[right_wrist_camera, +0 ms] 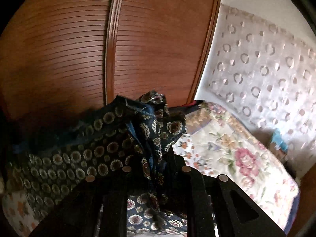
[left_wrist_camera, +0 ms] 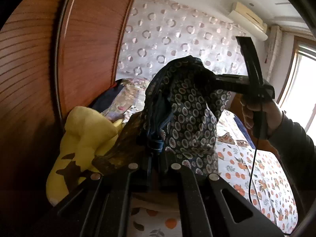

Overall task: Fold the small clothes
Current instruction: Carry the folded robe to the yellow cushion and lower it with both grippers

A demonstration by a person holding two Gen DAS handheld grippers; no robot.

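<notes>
A dark blue garment (left_wrist_camera: 187, 118) printed with small pale rings hangs in the air between my two grippers, above the bed. In the left wrist view my left gripper (left_wrist_camera: 154, 148) is shut on a bunched lower edge of it. My right gripper (left_wrist_camera: 209, 79) comes in from the right, held by a person's hand (left_wrist_camera: 256, 114), and its fingers are buried in the garment's upper part. In the right wrist view the garment (right_wrist_camera: 79, 154) drapes away to the left, and the right gripper (right_wrist_camera: 158, 154) pinches a gathered fold of it.
A yellow plush toy (left_wrist_camera: 83, 138) lies against the wooden wardrobe (left_wrist_camera: 59, 59) on the left. The bed has an orange-flowered sheet (left_wrist_camera: 266, 167) and a floral quilt (right_wrist_camera: 237, 148). A ring-patterned curtain (left_wrist_camera: 177, 29) hangs behind it. A window (left_wrist_camera: 304, 83) is at the right.
</notes>
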